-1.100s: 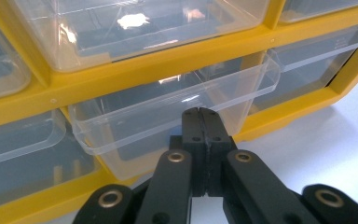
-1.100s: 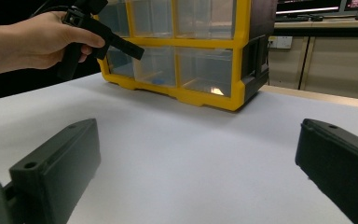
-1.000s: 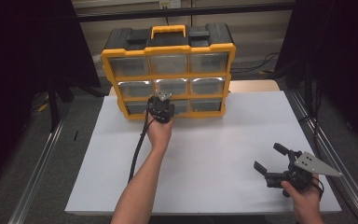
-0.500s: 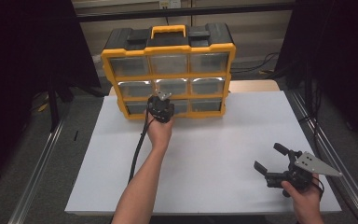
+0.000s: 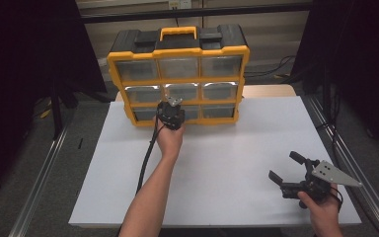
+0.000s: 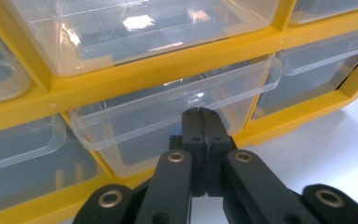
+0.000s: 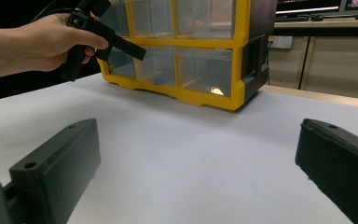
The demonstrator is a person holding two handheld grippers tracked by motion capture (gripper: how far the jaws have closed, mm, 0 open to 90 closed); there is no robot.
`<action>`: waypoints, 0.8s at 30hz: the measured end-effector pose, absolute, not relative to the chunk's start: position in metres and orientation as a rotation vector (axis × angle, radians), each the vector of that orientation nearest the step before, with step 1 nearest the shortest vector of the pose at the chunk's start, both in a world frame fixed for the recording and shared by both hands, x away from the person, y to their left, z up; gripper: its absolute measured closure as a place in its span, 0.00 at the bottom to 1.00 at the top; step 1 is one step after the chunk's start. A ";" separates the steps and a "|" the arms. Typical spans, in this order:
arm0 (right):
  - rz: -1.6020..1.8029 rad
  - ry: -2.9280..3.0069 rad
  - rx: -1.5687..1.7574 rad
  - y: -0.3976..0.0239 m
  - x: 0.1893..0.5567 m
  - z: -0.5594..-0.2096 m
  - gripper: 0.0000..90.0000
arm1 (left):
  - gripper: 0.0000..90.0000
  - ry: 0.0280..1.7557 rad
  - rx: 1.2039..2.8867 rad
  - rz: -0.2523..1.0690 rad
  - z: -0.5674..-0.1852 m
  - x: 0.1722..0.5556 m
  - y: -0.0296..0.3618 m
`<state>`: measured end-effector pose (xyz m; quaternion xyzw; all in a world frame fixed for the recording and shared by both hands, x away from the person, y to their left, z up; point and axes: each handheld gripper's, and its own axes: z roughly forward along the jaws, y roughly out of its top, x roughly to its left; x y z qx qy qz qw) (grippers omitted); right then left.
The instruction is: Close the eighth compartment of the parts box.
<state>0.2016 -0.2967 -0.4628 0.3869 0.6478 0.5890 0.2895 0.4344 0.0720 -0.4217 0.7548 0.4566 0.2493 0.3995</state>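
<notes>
A yellow-and-black drawer organiser (image 5: 177,81) with clear drawers stands upright at the back of the white table (image 5: 217,158). My left gripper (image 5: 174,102) is held against its bottom middle drawer (image 6: 168,112), which sticks out a little from the yellow frame (image 6: 144,77). In the left gripper view that gripper (image 6: 200,114) has its jaws pressed together, tips against the drawer front just under its lip, with nothing visible between them. My right gripper (image 5: 283,165) rests low near the table's front right corner, jaws wide apart and empty. The right gripper view has the left gripper (image 7: 137,52) at the organiser.
The left gripper's black cable (image 5: 145,163) trails down the table beside the forearm. A wooden surface (image 5: 271,90) shows behind the white sheet at the right. Metal rails (image 5: 345,163) run along both table sides. Dark curtains stand left and right.
</notes>
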 end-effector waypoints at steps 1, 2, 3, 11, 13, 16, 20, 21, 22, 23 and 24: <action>1.571 1.729 1.031 -0.297 0.202 -0.463 0.00 | 1.00 1.154 1.912 0.632 -0.422 0.435 0.072; 1.568 1.729 1.032 -0.297 0.202 -0.463 0.00 | 1.00 1.153 1.913 0.633 -0.422 0.435 0.072; 1.570 1.729 1.032 -0.297 0.202 -0.463 0.00 | 1.00 1.158 1.905 0.630 -0.422 0.435 0.072; 1.573 1.729 1.032 -0.297 0.202 -0.463 0.00 | 1.00 1.155 1.910 0.645 -0.422 0.436 0.071; 1.574 1.724 1.036 -0.297 0.202 -0.463 0.00 | 1.00 1.155 1.907 0.649 -0.422 0.436 0.071; 1.575 1.724 1.036 -0.297 0.202 -0.463 0.00 | 1.00 1.159 1.904 0.647 -0.422 0.436 0.071; 1.574 1.723 1.037 -0.297 0.202 -0.463 0.00 | 1.00 1.158 1.903 0.650 -0.422 0.436 0.071; 1.573 1.723 1.037 -0.297 0.202 -0.463 0.00 | 1.00 1.156 1.907 0.648 -0.422 0.436 0.071; 1.574 1.723 1.037 -0.297 0.202 -0.463 0.00 | 1.00 1.156 1.906 0.648 -0.422 0.436 0.071; 1.574 1.724 1.036 -0.297 0.202 -0.463 0.00 | 1.00 1.156 1.905 0.651 -0.422 0.436 0.071; 1.574 1.723 1.037 -0.297 0.202 -0.463 0.00 | 1.00 1.154 1.908 0.653 -0.422 0.436 0.071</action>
